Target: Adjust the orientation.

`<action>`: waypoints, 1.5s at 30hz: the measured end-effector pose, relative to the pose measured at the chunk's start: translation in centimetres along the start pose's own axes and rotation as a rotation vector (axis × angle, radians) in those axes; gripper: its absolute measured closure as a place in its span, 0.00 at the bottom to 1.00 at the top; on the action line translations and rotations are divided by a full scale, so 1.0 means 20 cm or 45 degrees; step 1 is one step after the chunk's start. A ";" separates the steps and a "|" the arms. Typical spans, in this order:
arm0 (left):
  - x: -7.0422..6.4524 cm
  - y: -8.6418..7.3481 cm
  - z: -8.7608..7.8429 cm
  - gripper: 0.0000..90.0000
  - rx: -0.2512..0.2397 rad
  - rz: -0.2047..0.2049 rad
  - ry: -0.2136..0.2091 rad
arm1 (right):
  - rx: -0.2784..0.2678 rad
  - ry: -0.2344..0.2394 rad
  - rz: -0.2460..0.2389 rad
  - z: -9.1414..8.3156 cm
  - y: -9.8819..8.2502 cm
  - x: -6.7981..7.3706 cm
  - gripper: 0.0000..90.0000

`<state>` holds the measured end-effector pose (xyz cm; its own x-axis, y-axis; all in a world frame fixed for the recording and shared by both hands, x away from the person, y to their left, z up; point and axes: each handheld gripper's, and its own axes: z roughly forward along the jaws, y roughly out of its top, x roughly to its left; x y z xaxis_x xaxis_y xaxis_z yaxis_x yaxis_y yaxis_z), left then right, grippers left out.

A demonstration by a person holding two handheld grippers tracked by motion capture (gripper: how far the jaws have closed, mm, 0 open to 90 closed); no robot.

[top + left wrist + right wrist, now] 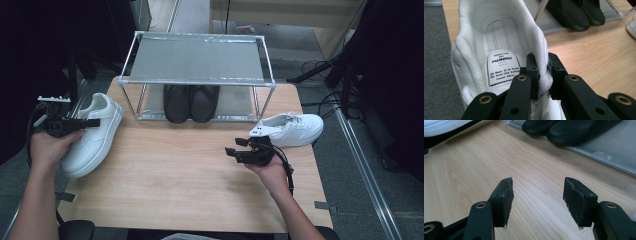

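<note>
A white sneaker (97,135) lies at the table's left edge, toe toward me. My left gripper (92,122) is shut on the side of its collar. In the left gripper view the two jaws pinch the padded collar wall (543,75), one inside the shoe and one outside, beside the insole label (502,67). A second white sneaker (292,129) lies on the table's right side. My right gripper (234,151) hovers just in front of it, pointing left, open. In the right gripper view (537,192) only bare wood lies between the jaws.
A metal two-shelf rack (197,60) stands at the back of the wooden table (190,175). A pair of black shoes (191,102) sits on its lower shelf, also seen as black shoes (569,128) in the right gripper view. Floor cables lie at the right.
</note>
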<state>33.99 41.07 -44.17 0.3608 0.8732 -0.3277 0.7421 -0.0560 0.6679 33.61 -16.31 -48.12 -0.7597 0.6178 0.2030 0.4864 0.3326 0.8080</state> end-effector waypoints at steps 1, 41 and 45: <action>-0.01 -0.01 -0.01 0.91 -0.005 0.005 0.001 | 0.000 0.005 -0.005 0.01 0.01 0.00 0.47; -0.62 -0.07 0.14 0.91 0.086 0.324 -0.286 | 0.005 0.047 -0.031 0.08 0.06 0.02 0.47; -0.69 -0.05 0.19 0.91 0.120 0.374 -0.305 | 0.007 0.034 -0.030 0.07 0.05 0.02 0.47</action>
<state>30.36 27.24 -42.93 0.6790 0.6763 -0.2857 0.6322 -0.3408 0.6958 34.35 -14.83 -48.03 -0.7822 0.5904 0.1992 0.4709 0.3507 0.8095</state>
